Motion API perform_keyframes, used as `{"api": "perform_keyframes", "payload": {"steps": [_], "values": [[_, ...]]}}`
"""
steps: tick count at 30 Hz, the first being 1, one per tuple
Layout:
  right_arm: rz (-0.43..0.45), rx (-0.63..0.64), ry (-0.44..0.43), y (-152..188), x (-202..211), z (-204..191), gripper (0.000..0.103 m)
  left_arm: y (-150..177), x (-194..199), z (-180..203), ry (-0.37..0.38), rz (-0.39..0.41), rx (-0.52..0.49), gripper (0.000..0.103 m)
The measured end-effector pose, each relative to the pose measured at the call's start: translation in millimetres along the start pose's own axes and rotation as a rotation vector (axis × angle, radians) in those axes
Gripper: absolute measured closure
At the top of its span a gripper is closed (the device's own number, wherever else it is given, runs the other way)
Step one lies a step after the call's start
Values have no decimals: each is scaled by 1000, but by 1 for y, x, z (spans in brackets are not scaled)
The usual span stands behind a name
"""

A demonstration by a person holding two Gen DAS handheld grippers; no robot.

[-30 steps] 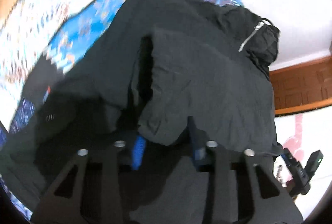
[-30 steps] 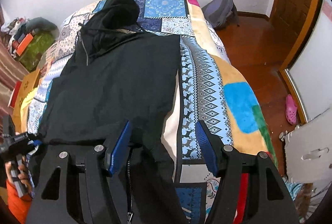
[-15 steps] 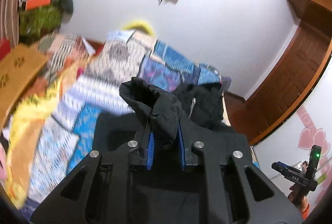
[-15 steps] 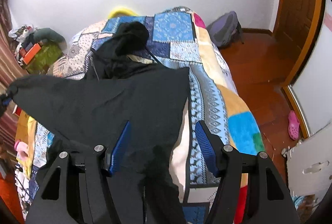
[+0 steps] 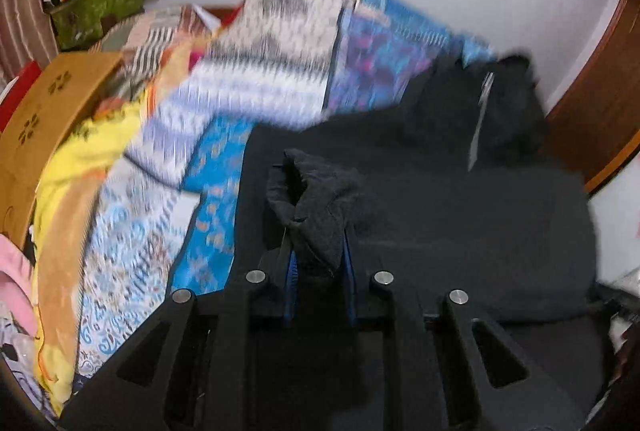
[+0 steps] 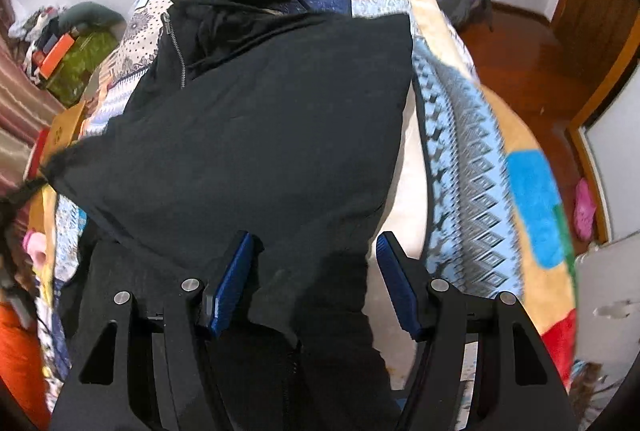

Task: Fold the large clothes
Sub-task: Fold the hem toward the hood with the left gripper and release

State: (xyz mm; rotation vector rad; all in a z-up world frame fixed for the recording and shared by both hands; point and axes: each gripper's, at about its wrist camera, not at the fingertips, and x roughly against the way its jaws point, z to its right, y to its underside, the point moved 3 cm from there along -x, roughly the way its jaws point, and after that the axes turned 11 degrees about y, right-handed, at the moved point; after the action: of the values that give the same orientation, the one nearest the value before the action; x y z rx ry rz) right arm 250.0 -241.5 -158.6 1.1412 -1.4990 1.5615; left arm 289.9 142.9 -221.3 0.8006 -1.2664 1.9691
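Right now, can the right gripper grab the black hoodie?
Probably yes. The right gripper is open, the hoodie already lies between its fingers, and nothing covers it. The left gripper holds another bunch.

even bright daylight, motion-blurred bedspread [image 5: 272, 79], dark fisheye corners

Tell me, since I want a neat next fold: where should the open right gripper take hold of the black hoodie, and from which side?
Probably the hoodie's lower right edge, coming from the bedspread side. That edge runs straight and free beside the right gripper, with only flat cloth between its open pads. The left gripper already pinches a bunched end at the other side.
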Motion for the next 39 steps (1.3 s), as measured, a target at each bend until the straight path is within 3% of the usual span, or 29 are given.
{"api": "perform_keyframes", "payload": {"steps": [7, 14, 20, 28, 39], "values": [[-41, -50, -48, -2, 0, 5, 42, 38, -38, -8, -45, -142, -42, 78], [10, -1, -7, -10, 13, -4, 42, 37, -21, 2, -70, -142, -109, 76], [92, 24, -11, -32, 33, -12, 42, 14, 16, 17, -79, -60, -160, 62], [198, 53, -38, -69, 55, -29, 42, -38, 53, 64, -53, 72, -287, 46], [333, 115, -77, -126, 74, -60, 42, -114, 48, 120, 0, 259, -357, 36]]}}
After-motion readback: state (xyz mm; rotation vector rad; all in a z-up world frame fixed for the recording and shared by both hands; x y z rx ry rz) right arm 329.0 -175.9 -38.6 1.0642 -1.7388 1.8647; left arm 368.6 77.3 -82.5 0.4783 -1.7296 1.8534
